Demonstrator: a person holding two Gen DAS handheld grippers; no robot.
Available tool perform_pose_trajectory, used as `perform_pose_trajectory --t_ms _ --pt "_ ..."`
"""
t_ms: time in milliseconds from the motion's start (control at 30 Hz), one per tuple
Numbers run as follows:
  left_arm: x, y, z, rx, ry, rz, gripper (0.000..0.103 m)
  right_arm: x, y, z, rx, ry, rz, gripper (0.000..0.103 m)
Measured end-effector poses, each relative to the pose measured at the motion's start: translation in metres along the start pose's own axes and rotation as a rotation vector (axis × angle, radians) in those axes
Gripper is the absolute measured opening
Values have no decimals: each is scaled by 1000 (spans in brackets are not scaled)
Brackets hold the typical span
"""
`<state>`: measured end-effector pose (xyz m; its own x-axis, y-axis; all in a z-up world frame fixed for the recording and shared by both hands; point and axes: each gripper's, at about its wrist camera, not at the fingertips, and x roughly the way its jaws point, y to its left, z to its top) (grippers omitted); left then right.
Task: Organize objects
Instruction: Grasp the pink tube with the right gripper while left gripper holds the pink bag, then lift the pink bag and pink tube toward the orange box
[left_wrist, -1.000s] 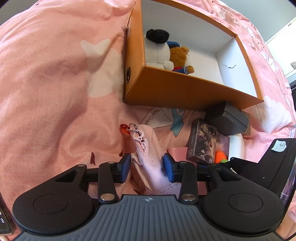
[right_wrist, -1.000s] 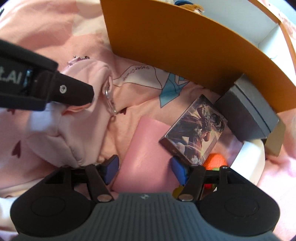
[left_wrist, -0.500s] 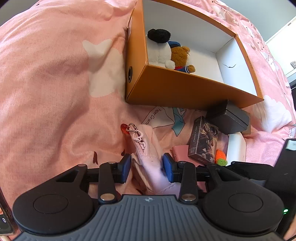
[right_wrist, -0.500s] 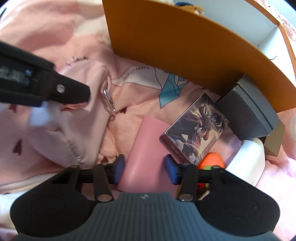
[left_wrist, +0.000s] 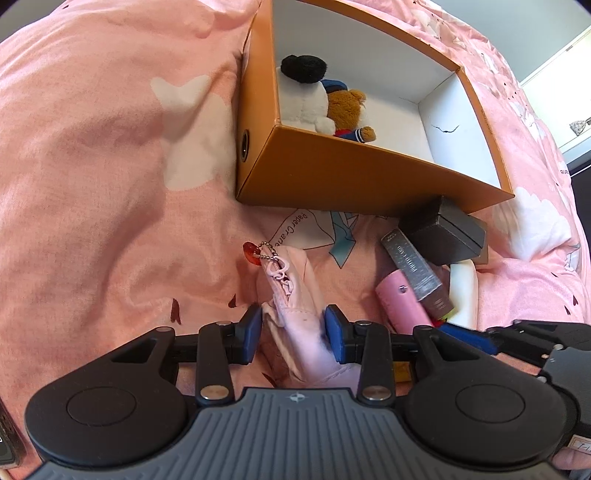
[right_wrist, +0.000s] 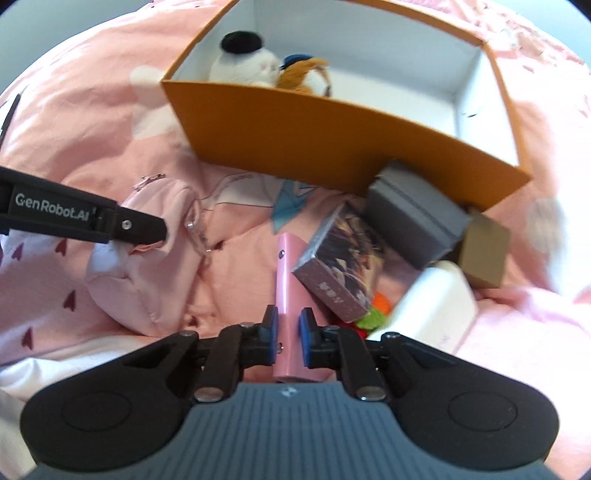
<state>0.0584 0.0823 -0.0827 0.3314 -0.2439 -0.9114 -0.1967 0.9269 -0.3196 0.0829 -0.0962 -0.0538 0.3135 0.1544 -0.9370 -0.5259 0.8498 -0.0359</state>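
Now right claw (right_wrist: 289, 334): jaws closing, blue pads pressed on both flat faces of pink slab (right_wrist: 290, 295), held on edge. Long axis of slab straight ahead out of the grip, far end towards orange box (right_wrist: 332, 136); near end back under the claw body. Small hole near far end of the narrow edge. Seen from the left wrist camera, same slab (left_wrist: 400, 301) tilted, leaning up and leftward beside the other things.

Left claw (left_wrist: 293, 334): about half open, pads clamped on either side of pink pouch (left_wrist: 295, 291). Pouch lengthwise away from the claw, zipper end forward, with bead chain and red charm (left_wrist: 252, 253) at the tip on the pink bedsheet (left_wrist: 92, 184).

Outward, just right of slab: picture card box (right_wrist: 340, 269) leaning against it, orange and green knitted bit (right_wrist: 378, 312) underneath, white case (right_wrist: 432, 306) beyond. Farther: grey box (right_wrist: 413, 218) and brown cardboard box (right_wrist: 484, 254), both against near wall of orange box. Inside orange box, at its left end: white plush toy (left_wrist: 306, 99) with black cap, touching brown bear plush (left_wrist: 349, 110).
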Motion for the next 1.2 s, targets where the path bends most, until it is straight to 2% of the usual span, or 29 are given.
perform_pose_trajectory --t_ms 167,200,300,467,533,700,867,933,1033,1200 --pt "2 -2 0 -3 6 1 42 10 0 2 -42 1 -25 13" --pt "1 -2 0 -2 6 3 42 14 1 5 -53 4 -35 16" --pt "1 -2 0 -3 7 5 42 19 7 11 -91 -4 -76 18" --pt "3 -1 0 -9 13 1 43 44 18 15 -160 58 -95 21" --pt "5 0 1 -11 20 -1 49 50 15 14 -144 64 -97 21" --pt "9 0 0 -1 32 -4 52 34 1 17 -96 58 -17 19" --pt "9 -2 0 2 38 -12 53 18 -9 22 -11 55 198 19" --pt "8 -2 0 0 36 -17 43 19 -8 26 8 51 251 19" --pt "7 -2 0 7 37 -24 38 31 -1 30 -4 46 239 19" --pt "7 -6 0 29 36 -21 32 46 0 35 -28 121 256 21"
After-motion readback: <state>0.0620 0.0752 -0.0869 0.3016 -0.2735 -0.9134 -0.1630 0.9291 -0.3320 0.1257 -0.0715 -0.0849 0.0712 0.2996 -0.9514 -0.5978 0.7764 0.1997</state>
